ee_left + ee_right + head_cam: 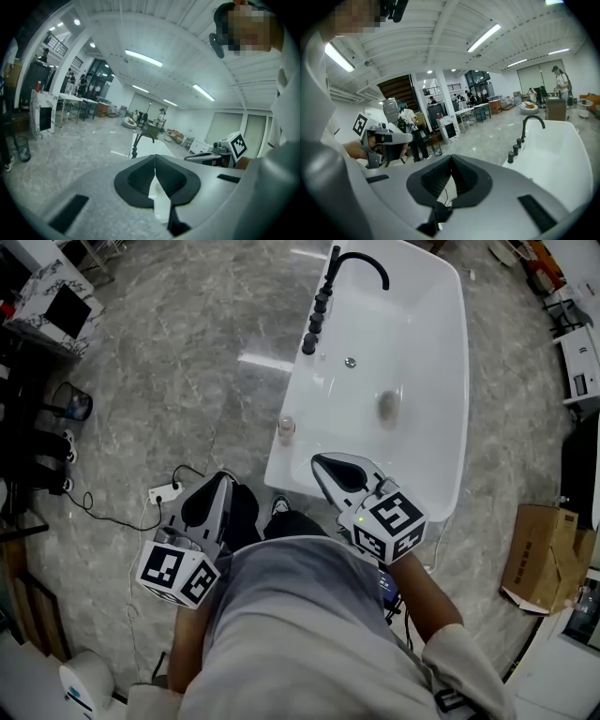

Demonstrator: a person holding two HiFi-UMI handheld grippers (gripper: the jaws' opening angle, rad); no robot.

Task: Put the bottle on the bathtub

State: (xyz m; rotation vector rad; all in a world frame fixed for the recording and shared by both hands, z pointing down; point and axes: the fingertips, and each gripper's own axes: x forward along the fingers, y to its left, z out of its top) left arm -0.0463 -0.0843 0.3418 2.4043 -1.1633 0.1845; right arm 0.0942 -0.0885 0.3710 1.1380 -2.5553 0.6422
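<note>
Lowest in the head view, the left tongs (221, 480) hung over the floor, pressed together with nothing between them; their own view showed the pads meeting at the tip. Just right of centre, the right tongs (321, 463) were likewise closed and empty, their tip over the near end of the bathtub (412, 324). Above and left of that tip, the bottle (287, 427) stood upright on the tub's left rim, apart from both tongs, so the placing looked done. The likely risk was a careless sweep of the right tongs: the rim looked narrow, and a knock could topple the bottle to the floor or into the basin. The black faucet (361, 261) sat at the far end.
</note>
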